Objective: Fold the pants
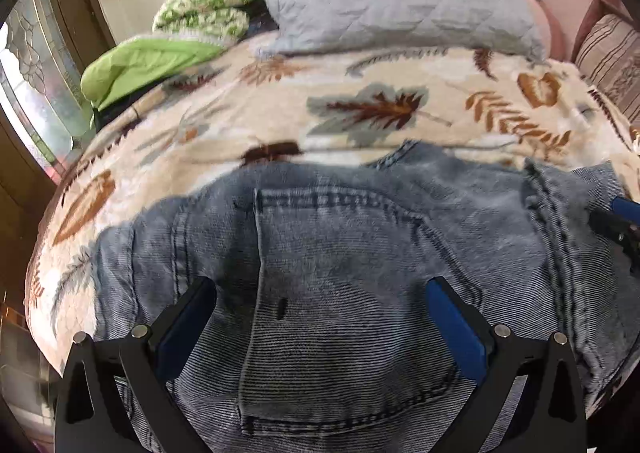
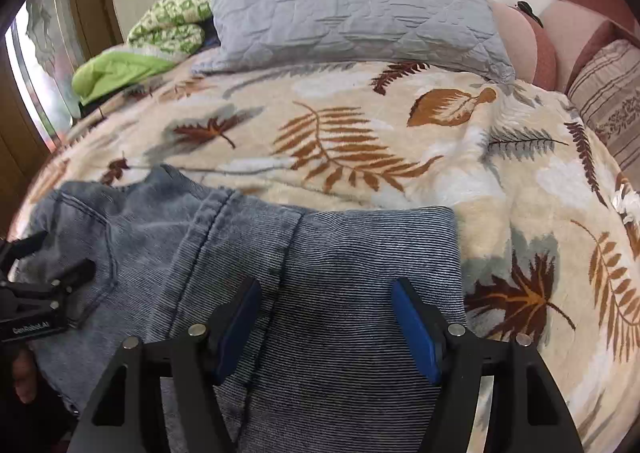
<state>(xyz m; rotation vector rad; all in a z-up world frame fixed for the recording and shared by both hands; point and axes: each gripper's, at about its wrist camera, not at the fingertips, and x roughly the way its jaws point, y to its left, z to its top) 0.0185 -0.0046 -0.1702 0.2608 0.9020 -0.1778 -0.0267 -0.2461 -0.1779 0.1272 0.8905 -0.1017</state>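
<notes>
Pants [image 1: 340,253]: faded blue-grey denim, fine ribbed weave, darker stitched seams; beneath both tongs.
Blanket [image 2: 360,141]: cream, rust-brown fern and leaf print with grey shading; ahead of tongs.
Pillow [image 2: 348,5]: pale grey, quilted; far ahead.
Quilt [image 2: 172,17]: green-white pattern, lime-green lining; far ahead-left.
Finger pads [image 2: 416,329]: blue, black frames.

Both the left gripper [image 1: 320,289] and the right gripper [image 2: 326,289] have matte black angular frames with triangular cut-outs, 2 blue-padded fingers [image 2: 416,329] and round silver bolt heads. White lettering marks the left gripper's black side, with bare skin beneath.
</notes>
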